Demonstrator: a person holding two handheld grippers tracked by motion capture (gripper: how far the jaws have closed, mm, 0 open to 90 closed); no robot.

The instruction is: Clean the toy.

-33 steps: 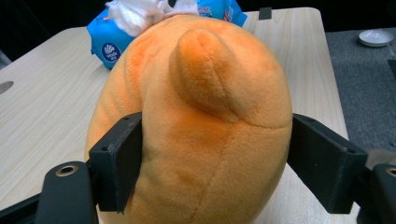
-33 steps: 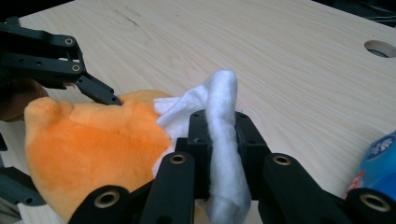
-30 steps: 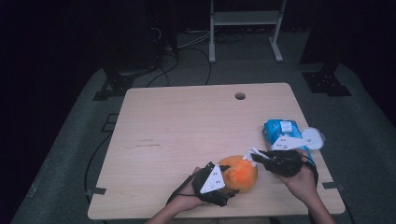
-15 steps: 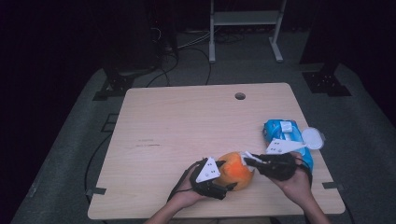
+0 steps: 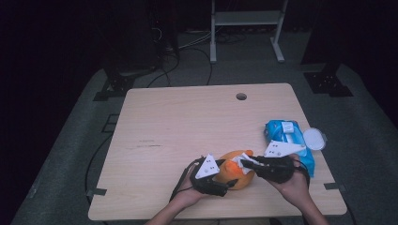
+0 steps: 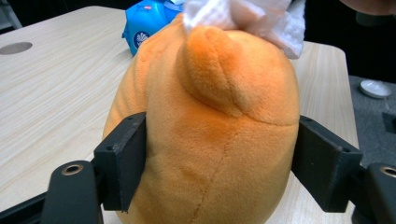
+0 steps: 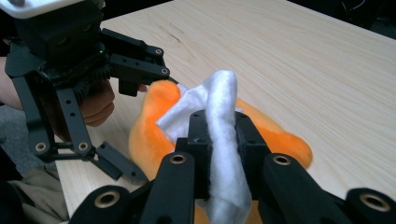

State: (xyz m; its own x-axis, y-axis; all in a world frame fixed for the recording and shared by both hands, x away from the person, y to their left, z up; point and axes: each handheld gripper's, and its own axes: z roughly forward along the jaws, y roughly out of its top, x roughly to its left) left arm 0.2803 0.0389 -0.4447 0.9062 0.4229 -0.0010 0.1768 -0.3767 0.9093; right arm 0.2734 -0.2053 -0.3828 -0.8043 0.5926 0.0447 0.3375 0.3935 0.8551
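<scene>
Two claws meet at the surface's [image 5: 187,117] near edge: the left claw [image 6: 219,158], just closing, clasps the plush [image 6: 210,130], while the right claw [image 7: 222,135] pinches a wipe [image 7: 219,121] against it.

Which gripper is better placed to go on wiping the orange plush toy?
The right gripper: its jaws are shut on the white wipe, which already rests on the orange plush toy. The left gripper has just been closing its jaws on the toy's sides, steadying it on the table.

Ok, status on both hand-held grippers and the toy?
Left hand-held gripper clamping orange plush toy, jaws just closing. Right hand-held gripper shut on white wipe, wipe on toy. Nothing obstructing.
</scene>
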